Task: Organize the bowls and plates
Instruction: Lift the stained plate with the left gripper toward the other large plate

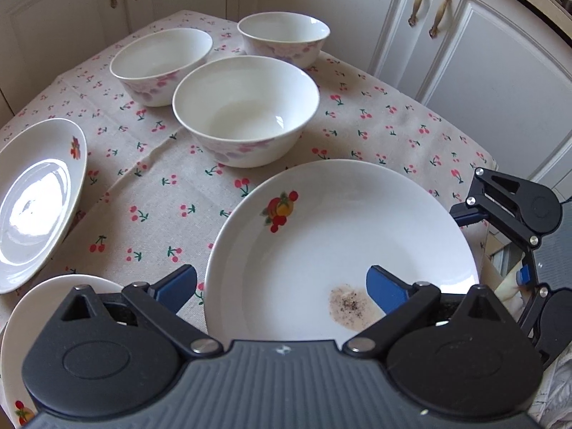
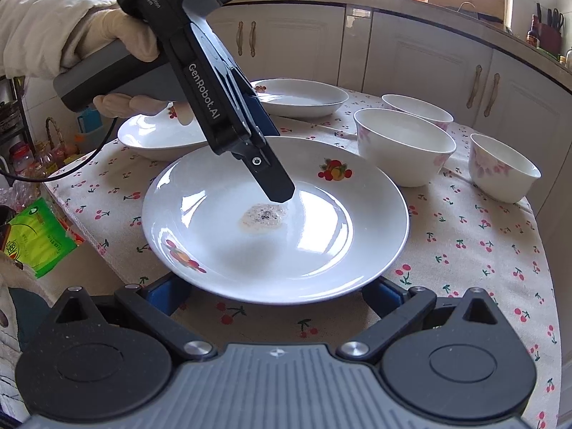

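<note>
A large white plate with a fruit decal and a brown stain lies on the cherry-print tablecloth. My left gripper is open and points steeply down at it, one blue finger over the plate's well and the other outside its near-left rim. In the right wrist view a gloved hand holds this gripper, with a fingertip just above the stain. My right gripper is open at the plate's near rim, both tips hidden beneath it. Three white floral bowls stand behind the plate.
Two more white plates lie to the left of the big one. White cabinet doors close off the back and right. The table's edge drops off beside a green packet, and a black cable trails there.
</note>
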A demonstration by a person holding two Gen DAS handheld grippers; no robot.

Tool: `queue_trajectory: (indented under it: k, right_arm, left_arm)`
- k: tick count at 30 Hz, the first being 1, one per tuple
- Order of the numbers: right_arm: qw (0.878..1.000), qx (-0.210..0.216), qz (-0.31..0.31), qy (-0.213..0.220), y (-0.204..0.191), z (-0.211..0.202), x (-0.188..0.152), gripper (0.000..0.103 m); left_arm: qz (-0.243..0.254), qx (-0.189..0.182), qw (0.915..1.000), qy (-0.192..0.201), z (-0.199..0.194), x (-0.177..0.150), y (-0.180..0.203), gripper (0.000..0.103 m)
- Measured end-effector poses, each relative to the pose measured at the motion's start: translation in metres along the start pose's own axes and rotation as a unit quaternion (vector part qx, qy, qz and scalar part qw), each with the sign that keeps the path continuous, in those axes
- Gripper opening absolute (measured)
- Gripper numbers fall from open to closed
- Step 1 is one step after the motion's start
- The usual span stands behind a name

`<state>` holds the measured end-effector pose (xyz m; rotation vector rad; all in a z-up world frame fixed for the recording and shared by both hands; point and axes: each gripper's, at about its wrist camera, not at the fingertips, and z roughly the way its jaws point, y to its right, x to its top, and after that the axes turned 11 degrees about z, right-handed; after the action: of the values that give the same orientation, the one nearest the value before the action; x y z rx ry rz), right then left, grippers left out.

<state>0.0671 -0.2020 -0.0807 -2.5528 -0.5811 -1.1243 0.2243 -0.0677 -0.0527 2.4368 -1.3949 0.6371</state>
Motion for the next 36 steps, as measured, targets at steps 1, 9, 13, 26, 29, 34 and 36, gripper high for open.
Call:
queue_trajectory:
  k: [1, 9, 13, 26, 29, 34, 36]
  right_arm:
    - [1.0, 0.0, 0.001, 0.0, 0.0, 0.0, 0.0, 0.103]
    - [1.0, -0.004, 0.002, -0.003, 0.0, -0.001, 0.001, 0.103]
    - [1.0, -0.001, 0.003, -0.005, 0.001, -0.001, 0.002, 0.103]
    - [1.0, -0.002, -0.001, -0.022, 0.001, 0.001, 0.007, 0.103]
    - [1.0, -0.003, -0.003, -0.024, 0.001, 0.001, 0.008, 0.103]
    - [1.0, -0.006, -0.008, -0.025, 0.0, 0.0, 0.01, 0.103]
    - [1.0, -0.007, -0.009, -0.026, 0.0, -0.001, 0.011, 0.103]
  left_arm:
    - [-0.001, -0.007, 1.0, -0.003, 0.001, 0.001, -0.001, 0.099]
    - [0.007, -0.027, 0.9994, -0.022, 0.003, 0.005, -0.002, 0.094]
    - [0.012, -0.033, 0.9989, -0.031, 0.004, 0.007, -0.004, 0.094]
    - [0.019, -0.049, 0.9974, -0.049, 0.012, 0.009, -0.006, 0.094]
    - [0.013, -0.05, 0.9974, -0.049, 0.013, 0.01, -0.007, 0.094]
    - [0.012, -0.05, 0.9978, -0.041, 0.01, 0.01, -0.006, 0.094]
    - [0.012, -0.051, 0.9979, -0.039, 0.007, 0.01, -0.007, 0.094]
